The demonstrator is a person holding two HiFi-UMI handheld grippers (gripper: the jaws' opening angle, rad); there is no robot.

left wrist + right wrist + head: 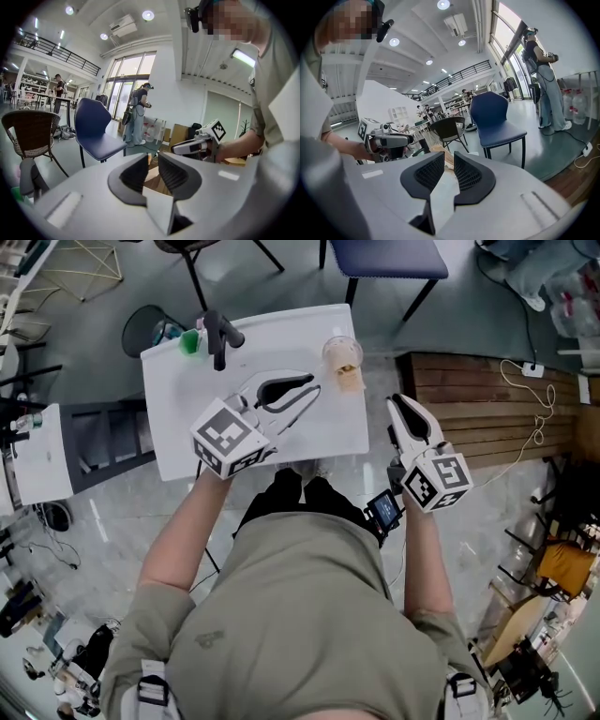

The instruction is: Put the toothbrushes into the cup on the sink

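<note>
Left tongs (pixel 311 387) and right tongs (pixel 401 409) (both parted, empty) flank the cup (pixel 342 353) without touching it.

olive short-sleeved shirt (pixel 300 615), black trousers (pixel 292 501); white left gripper (pixel 314 385) and right gripper (pixel 398 401), black fingers (pixel 281 387), square-marker cubes (pixel 225 437).

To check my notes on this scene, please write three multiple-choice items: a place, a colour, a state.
1. Where is the cup? A. on the white table, far right part; B. on the floor; C. in a gripper.
2. The chair seat beyond the table is: A. red; B. blue; C. green.
3. The left gripper jaws are: A. apart, empty; B. on a toothbrush; C. on the cup.
Key: 1A, it stands on the tabletop; 2B, the seat is blue; 3A, a gap shows, nothing in it.
</note>
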